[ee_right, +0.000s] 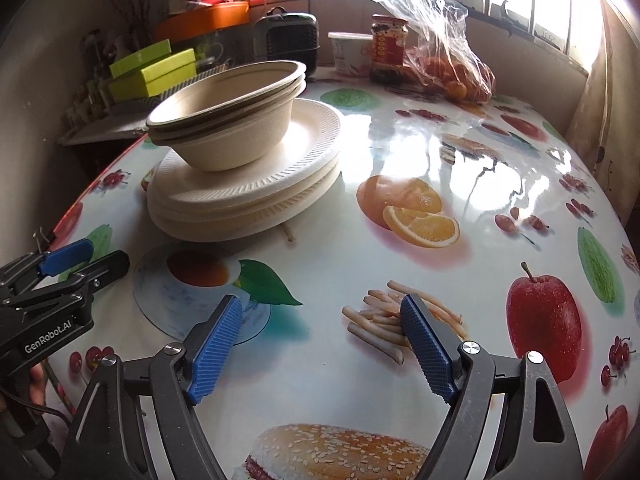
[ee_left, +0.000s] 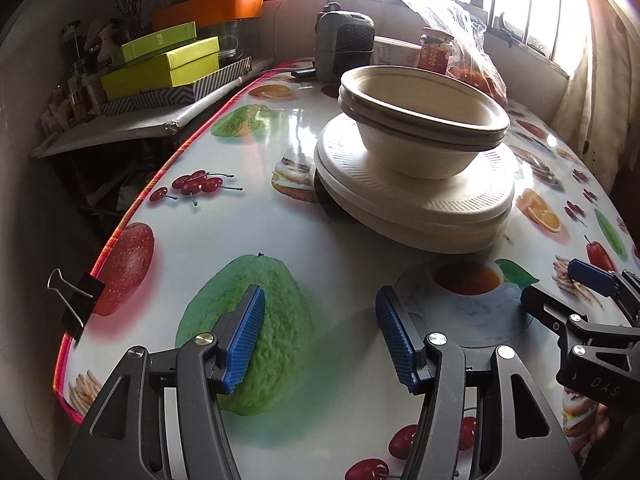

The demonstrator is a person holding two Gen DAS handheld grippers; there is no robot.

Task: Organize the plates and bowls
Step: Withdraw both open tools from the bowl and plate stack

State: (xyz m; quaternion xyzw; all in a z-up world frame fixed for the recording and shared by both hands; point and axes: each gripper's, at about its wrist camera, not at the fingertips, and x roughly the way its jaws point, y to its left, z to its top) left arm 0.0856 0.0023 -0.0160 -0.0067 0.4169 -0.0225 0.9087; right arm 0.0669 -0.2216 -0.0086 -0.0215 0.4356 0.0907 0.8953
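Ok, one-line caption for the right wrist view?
Open right tool faces nested bowls atop stacked plates on fruit-print table.

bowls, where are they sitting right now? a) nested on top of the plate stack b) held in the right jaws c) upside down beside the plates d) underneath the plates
a: the nested bowls stand upright on the top of the stack of plates, and both grippers are open and empty, short of the stack.

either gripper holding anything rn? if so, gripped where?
Nothing held. Left gripper and right gripper are both open with empty jaws, short of the stacked bowls on the plates.
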